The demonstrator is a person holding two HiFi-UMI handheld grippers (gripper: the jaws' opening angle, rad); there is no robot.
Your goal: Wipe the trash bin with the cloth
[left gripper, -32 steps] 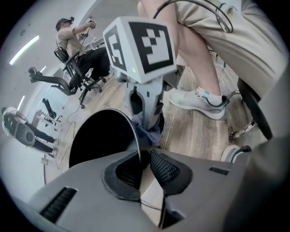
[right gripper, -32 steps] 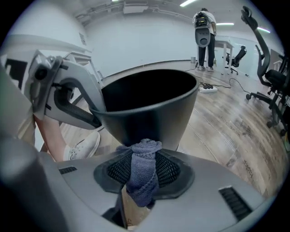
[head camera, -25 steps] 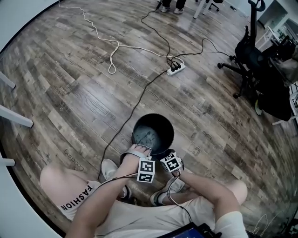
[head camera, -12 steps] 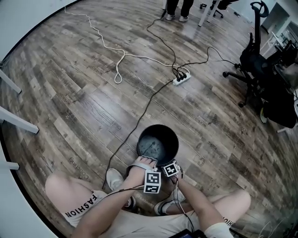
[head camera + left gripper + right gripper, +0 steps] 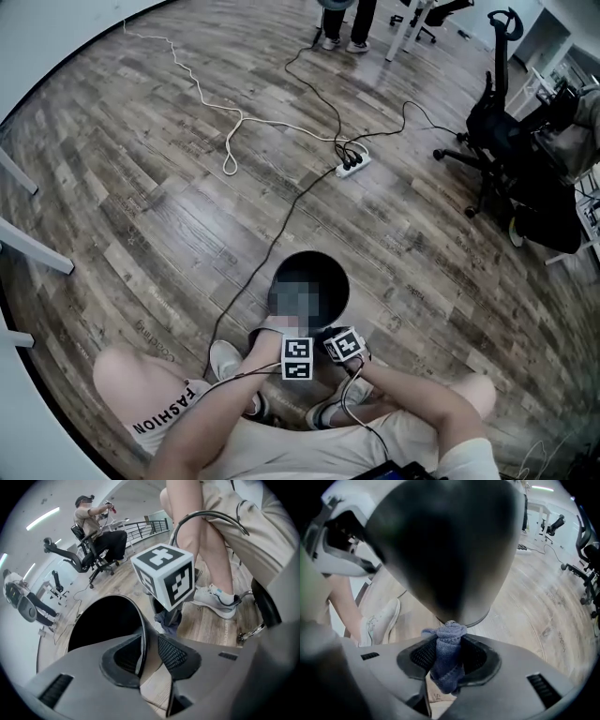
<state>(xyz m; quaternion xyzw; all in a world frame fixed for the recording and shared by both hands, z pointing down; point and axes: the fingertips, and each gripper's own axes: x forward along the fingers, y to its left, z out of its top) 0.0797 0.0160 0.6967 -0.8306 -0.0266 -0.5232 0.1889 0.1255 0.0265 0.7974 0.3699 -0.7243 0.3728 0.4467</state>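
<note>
Down on the wooden floor (image 5: 169, 187), the trash bin (image 5: 337, 286) stands by our feet, its dark hollow seemingly empty. Our left tool (image 5: 149, 656) straddles the rim to steady it, its jaws just eased apart. Our right tool (image 5: 446, 665), clamped on the cloth (image 5: 450, 639), holds it against the outer wall for wiping.

Black trash bin (image 5: 341, 277) on a brown, wood-grain floor (image 5: 169, 216). Beside the trash bin: a blue-grey knitted cloth (image 5: 447, 656), marker cubes (image 5: 297, 359) patterned in black-and-white squares, and white shoes (image 5: 225, 356).
</note>
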